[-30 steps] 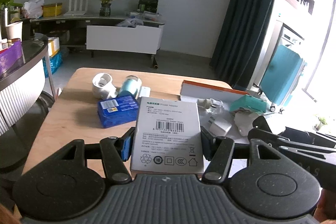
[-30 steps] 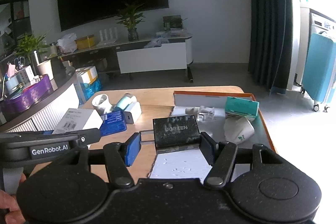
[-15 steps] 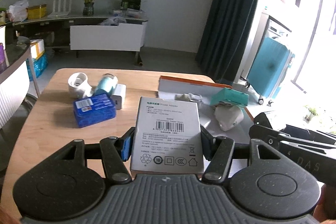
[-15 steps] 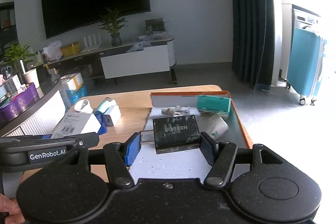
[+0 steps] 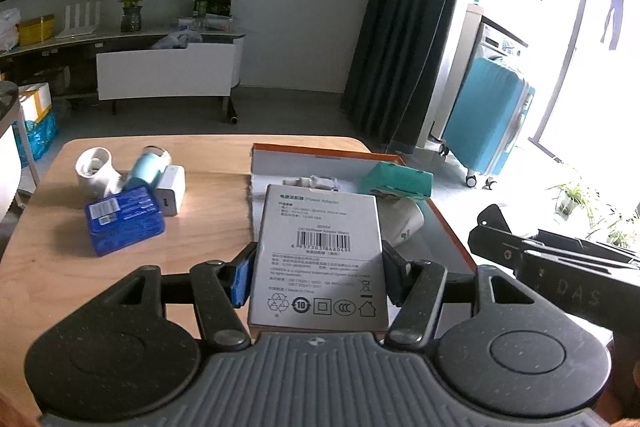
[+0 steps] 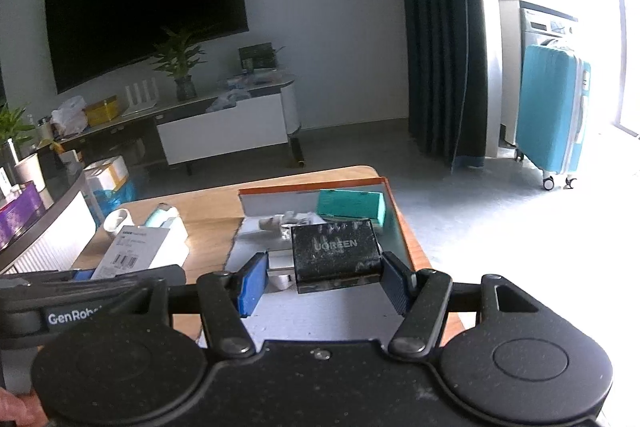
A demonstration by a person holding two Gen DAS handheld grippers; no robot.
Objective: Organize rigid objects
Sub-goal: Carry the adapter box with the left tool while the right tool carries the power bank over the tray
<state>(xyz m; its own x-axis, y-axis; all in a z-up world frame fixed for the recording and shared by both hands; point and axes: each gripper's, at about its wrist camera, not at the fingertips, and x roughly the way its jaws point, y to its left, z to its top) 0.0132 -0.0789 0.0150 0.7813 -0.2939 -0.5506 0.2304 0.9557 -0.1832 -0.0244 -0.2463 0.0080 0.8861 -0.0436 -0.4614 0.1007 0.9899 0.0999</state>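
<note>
L gripper [image 5: 316, 277] pinches a flat grey cardboard power-adapter box [image 5: 318, 259], held above the wooden table [image 5: 208, 227] at the edge of an orange-rimmed tray [image 5: 448, 227]. R gripper [image 6: 324, 281] clamps a black UGREEN charger block w/ metal prongs [image 6: 336, 255], prob. over the tray.

White adapter box [image 5: 318, 259] hides tray [image 5: 448, 223] contents.

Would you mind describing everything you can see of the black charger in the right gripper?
The black charger is a blocky, matte-looking adapter with UGREEN printed in grey on its top face and whitish scuffs or dust across it. Metal prongs stick out of its left side toward the blue pad. It lies roughly level, held across the right gripper, above the orange-edged tray.
</note>
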